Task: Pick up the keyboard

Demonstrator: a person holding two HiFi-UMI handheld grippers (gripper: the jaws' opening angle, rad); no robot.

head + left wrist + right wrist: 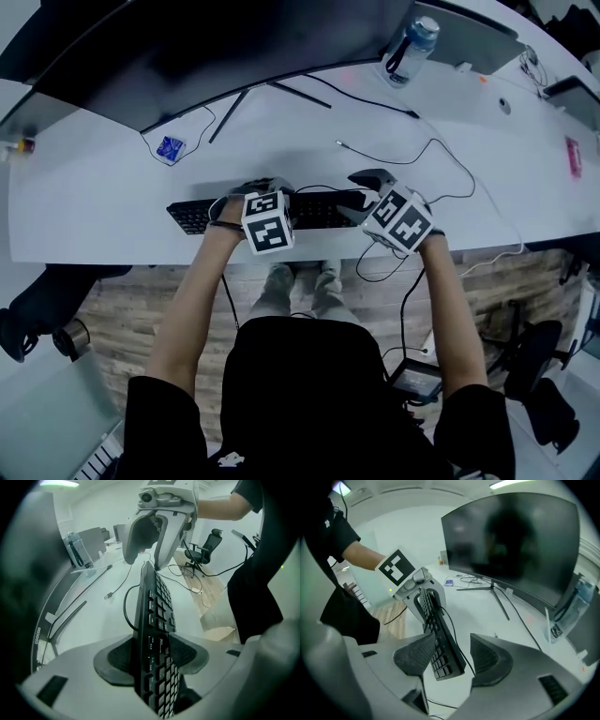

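Gripping keyboard (157, 602), left hand-held gripper (152, 657); right hand-held gripper (452, 659) straddles it.

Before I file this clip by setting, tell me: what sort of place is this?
Probably an office: a long white desk carries a large curved dark monitor and a flat black keyboard, and a black swivel chair stands nearby.

The keyboard (314, 211) was plain black, the desk (94, 202) white. The left gripper (153, 656) and right gripper (450, 651) were light grey with dark grey ribbed pads (412, 656), and each carried a cube (267, 222) with black-and-white square markers. Floor (122, 300) at the bottom of the frame was brown wood grain, shirt (300, 375) black, and a small blue tag (170, 147) sat upper left.
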